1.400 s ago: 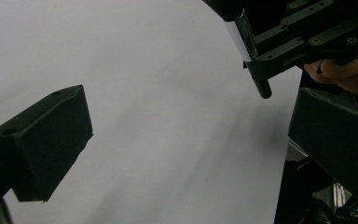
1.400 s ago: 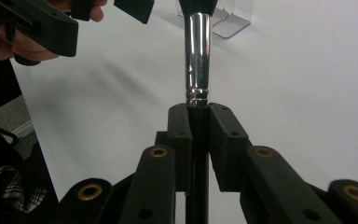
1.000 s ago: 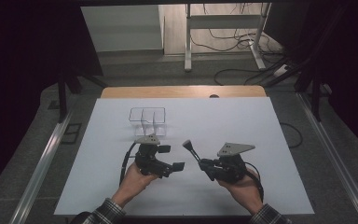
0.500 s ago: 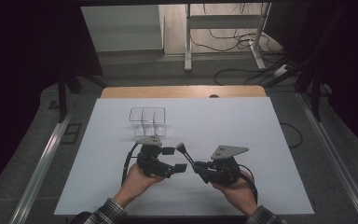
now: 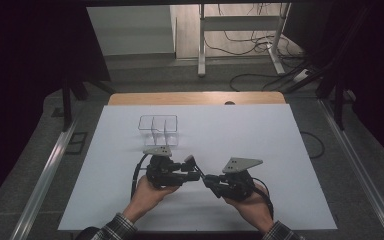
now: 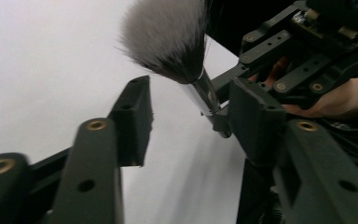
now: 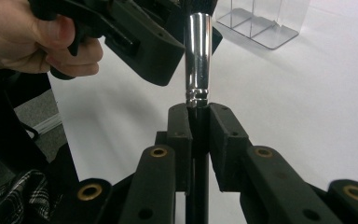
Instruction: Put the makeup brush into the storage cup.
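A makeup brush (image 5: 190,160) with a grey-and-black bristle head (image 6: 168,32) and a shiny chrome ferrule (image 7: 198,56) stands up from my right gripper (image 7: 198,122), which is shut on its black handle. In the high view, my right gripper (image 5: 208,179) sits at the front middle of the white mat. My left gripper (image 5: 192,170) meets it from the left. The jaws of my left gripper (image 6: 191,112) have just been closing around the ferrule. One pad sits next to the ferrule; the other still stands apart from it.
A clear plastic organiser (image 5: 158,128) with several compartments stands on the white mat (image 5: 280,150) behind the left hand, and shows far off as the organiser (image 7: 261,21) in the right gripper view. A wooden table edge (image 5: 195,98) runs along the back. Cables lie on the floor beyond.
The right hand has carried the brush leftward to the left gripper. The left jaws have narrowed from wide open to straddling the brush's ferrule.
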`<state>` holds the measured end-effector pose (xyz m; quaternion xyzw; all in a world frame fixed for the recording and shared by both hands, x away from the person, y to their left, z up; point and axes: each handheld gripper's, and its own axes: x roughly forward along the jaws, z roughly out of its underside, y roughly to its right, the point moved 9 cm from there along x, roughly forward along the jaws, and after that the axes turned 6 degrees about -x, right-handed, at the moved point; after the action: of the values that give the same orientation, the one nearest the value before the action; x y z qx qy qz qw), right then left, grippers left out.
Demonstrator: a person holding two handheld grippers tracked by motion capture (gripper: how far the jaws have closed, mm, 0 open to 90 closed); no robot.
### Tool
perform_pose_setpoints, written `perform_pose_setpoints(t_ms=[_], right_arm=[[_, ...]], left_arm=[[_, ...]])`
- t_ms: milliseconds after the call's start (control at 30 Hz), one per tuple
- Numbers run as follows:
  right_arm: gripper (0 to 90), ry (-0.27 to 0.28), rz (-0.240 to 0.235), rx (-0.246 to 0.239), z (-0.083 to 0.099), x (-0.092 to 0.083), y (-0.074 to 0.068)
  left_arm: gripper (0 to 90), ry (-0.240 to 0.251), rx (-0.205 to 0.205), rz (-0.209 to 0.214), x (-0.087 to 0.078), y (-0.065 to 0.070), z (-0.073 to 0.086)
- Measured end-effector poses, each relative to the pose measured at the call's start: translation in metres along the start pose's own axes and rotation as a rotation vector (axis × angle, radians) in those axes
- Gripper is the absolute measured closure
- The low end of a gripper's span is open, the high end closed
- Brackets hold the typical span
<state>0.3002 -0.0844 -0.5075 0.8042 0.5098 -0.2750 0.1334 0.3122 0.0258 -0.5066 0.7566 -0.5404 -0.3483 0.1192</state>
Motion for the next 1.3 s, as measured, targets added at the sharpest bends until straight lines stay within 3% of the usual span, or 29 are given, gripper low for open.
perform_pose_setpoints(t_ms=[333,533,633,833,900,1300], right_arm=[[78.9,0.010,-0.012,-0.013,-0.0017,0.0019,-0.0038],[78.9,0.007,-0.022,-0.024,-0.0017,0.0037,-0.0066],[78.7,0.001,-0.027,-0.035,-0.0008,0.0057,-0.0083],[76.5,0.005,-0.032,-0.034,-0.0007,0.0068,-0.0084],[69.3,-0.002,-0.029,-0.024,0.0006,0.0073,-0.0068],[48.5,-0.041,-0.032,0.001,0.0068,0.0094,-0.0016]], left_arm=[[60.8,0.004,-0.021,0.057,0.0011,0.0036,0.0003],[68.5,-0.004,-0.031,0.068,0.0026,0.0037,0.0019],[76.4,0.003,-0.063,0.122,0.0014,0.0061,0.0009],[76.9,-0.008,-0.048,0.102,0.0008,0.0074,0.0012],[76.9,-0.012,-0.035,0.086,0.0007,0.0075,0.0016],[76.9,-0.005,0.003,0.025,-0.0042,0.0046,0.0010]])
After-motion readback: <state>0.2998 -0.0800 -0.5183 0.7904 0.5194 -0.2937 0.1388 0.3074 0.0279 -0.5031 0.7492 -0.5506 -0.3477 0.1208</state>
